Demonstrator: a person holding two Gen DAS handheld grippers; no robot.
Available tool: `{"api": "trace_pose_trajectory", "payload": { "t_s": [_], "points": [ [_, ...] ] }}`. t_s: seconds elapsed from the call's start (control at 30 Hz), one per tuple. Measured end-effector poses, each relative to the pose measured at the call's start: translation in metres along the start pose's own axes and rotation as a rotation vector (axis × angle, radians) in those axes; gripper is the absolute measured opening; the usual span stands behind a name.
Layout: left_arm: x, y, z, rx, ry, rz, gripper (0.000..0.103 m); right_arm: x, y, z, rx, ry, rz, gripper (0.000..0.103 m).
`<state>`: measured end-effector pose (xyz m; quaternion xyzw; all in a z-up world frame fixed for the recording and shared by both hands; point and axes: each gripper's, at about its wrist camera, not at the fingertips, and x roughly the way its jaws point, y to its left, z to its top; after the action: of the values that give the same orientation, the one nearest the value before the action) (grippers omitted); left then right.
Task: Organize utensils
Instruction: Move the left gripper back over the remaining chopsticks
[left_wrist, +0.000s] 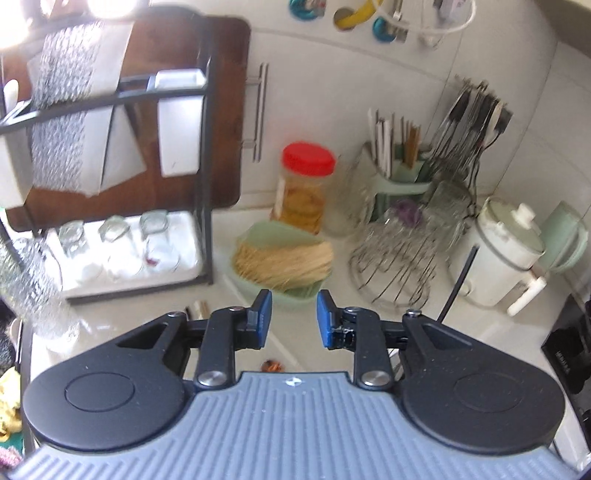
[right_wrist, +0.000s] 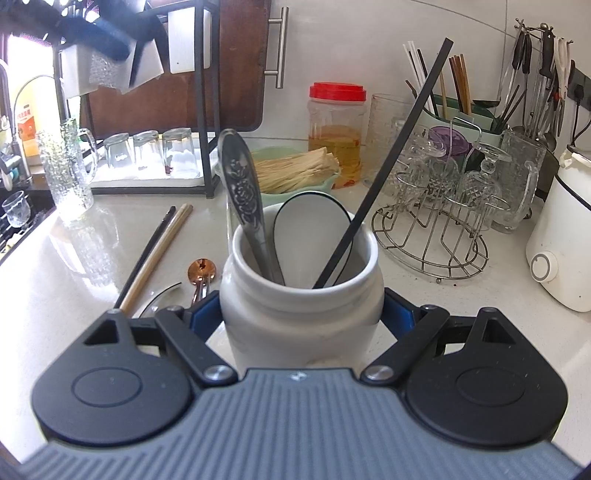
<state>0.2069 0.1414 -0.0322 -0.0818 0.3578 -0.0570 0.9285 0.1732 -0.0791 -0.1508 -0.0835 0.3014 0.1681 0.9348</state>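
Note:
My right gripper (right_wrist: 301, 314) is shut on a white ceramic jar (right_wrist: 299, 325), its blue pads pressed against both sides. In the jar stand an ornate metal spoon (right_wrist: 240, 184), a white spoon with a black rim (right_wrist: 314, 225) and a black chopstick (right_wrist: 391, 166). Left of the jar, a black chopstick (right_wrist: 146, 258), a wooden chopstick (right_wrist: 164, 251) and a copper spoon (right_wrist: 201, 271) lie on the counter. My left gripper (left_wrist: 294, 299) hangs open above the counter with nothing between its fingers. The copper spoon (left_wrist: 273, 366) shows just below it.
A black dish rack (right_wrist: 201, 122) with upturned glasses stands at the back left. Behind the jar sit a green bowl of pale sticks (right_wrist: 295, 166) and a red-lidded jar (right_wrist: 338, 129). On the right are a wire glass stand (right_wrist: 432, 229), a green utensil holder (right_wrist: 476, 122) and a white appliance (right_wrist: 561, 240).

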Motion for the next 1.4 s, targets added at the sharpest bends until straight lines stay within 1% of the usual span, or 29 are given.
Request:
{"api": "trace_pose_trajectory", "payload": {
  "t_s": [0.07,0.13,0.23,0.37,0.6,0.73,0.93,0.97,1.03,1.07,1.17,1.4],
  "points": [
    [0.003,0.004,-0.008,-0.002,0.018,0.003,0.042,0.000,0.000,0.000,0.002,-0.001,-0.003,0.091],
    [0.008,0.005,-0.016,0.004,0.040,0.021,0.044,0.001,0.001,0.000,0.003,-0.001,-0.005,0.091],
    [0.019,0.011,-0.030,0.005,0.083,0.038,0.045,0.001,0.000,0.001,0.004,-0.002,-0.008,0.091],
    [0.032,0.021,-0.044,-0.017,0.123,0.058,0.048,0.002,0.001,0.002,0.006,-0.001,-0.010,0.091],
    [0.051,0.038,-0.065,-0.047,0.176,0.080,0.048,0.003,0.002,0.004,0.002,0.013,-0.016,0.091],
    [0.063,0.049,-0.075,-0.075,0.214,0.072,0.048,0.003,0.002,0.005,-0.003,0.020,-0.014,0.091],
    [0.080,0.062,-0.087,-0.099,0.258,0.079,0.048,0.007,0.002,0.007,-0.011,0.026,-0.016,0.091],
    [0.081,0.064,-0.088,-0.103,0.262,0.082,0.048,0.007,0.003,0.007,-0.013,0.027,-0.016,0.091],
    [0.081,0.068,-0.089,-0.124,0.242,0.111,0.048,0.008,0.003,0.008,-0.016,0.029,-0.016,0.091],
    [0.082,0.071,-0.089,-0.132,0.236,0.110,0.048,0.008,0.003,0.008,-0.017,0.029,-0.016,0.091],
    [0.089,0.080,-0.090,-0.169,0.255,0.101,0.048,0.009,0.004,0.008,-0.020,0.032,-0.021,0.091],
    [0.107,0.089,-0.099,-0.181,0.286,0.120,0.048,0.010,0.006,0.008,-0.033,0.035,-0.029,0.092]
  ]
}}
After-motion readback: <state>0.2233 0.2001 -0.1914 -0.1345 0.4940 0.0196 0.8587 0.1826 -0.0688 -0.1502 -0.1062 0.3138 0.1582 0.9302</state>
